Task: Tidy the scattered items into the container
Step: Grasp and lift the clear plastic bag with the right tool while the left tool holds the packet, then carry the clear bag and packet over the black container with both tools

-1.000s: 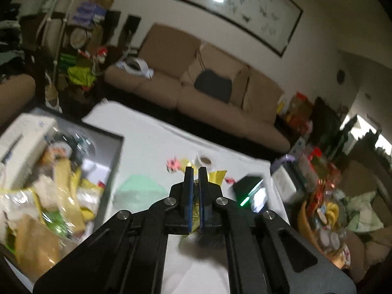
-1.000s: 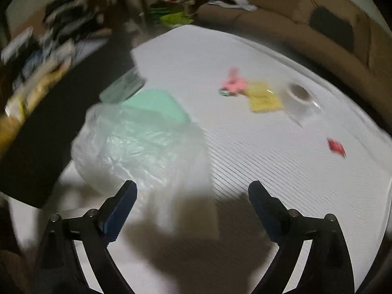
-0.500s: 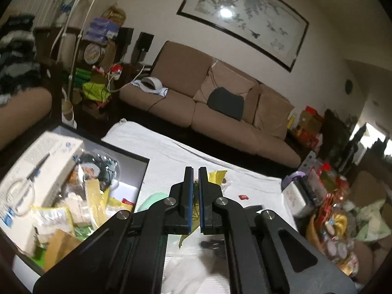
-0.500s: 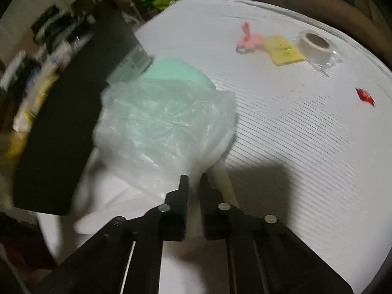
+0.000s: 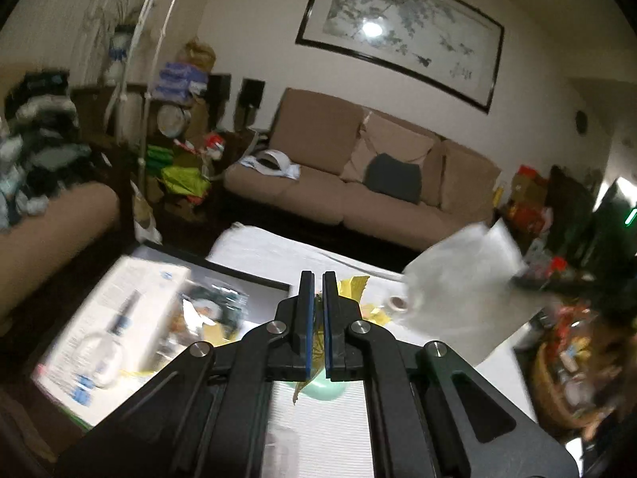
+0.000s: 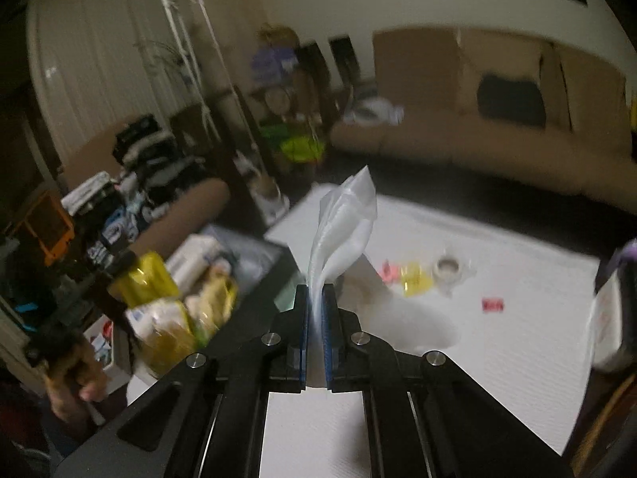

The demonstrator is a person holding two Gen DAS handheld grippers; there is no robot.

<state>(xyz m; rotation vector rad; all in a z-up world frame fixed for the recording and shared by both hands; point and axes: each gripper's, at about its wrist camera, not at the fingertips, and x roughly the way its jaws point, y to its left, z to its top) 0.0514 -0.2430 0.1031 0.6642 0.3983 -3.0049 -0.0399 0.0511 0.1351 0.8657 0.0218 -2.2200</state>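
My left gripper [image 5: 317, 279] is shut on a yellow wrapper [image 5: 352, 285] and holds it above the white table [image 5: 330, 438], near the dark container [image 5: 247, 279] full of packets at the left. My right gripper [image 6: 316, 292] is shut on a clear plastic bag [image 6: 346, 219] and holds it lifted off the table; the bag also shows in the left wrist view [image 5: 462, 279]. A pink item [image 6: 388, 271], a yellow packet [image 6: 416, 277], a tape roll [image 6: 450, 267] and a small red wrapper [image 6: 493, 304] lie on the table. The container [image 6: 270, 255] is at the left.
A green round item [image 5: 322, 386] lies under my left gripper. A brown sofa [image 5: 358, 183] stands behind the table. A basket of goods [image 5: 565, 370] stands at the right. Cluttered shelves [image 6: 131, 183] are at the left.
My right gripper closed on the plastic bag and lifted it off the table. My left gripper rose and tilted up, still holding the yellow wrapper.
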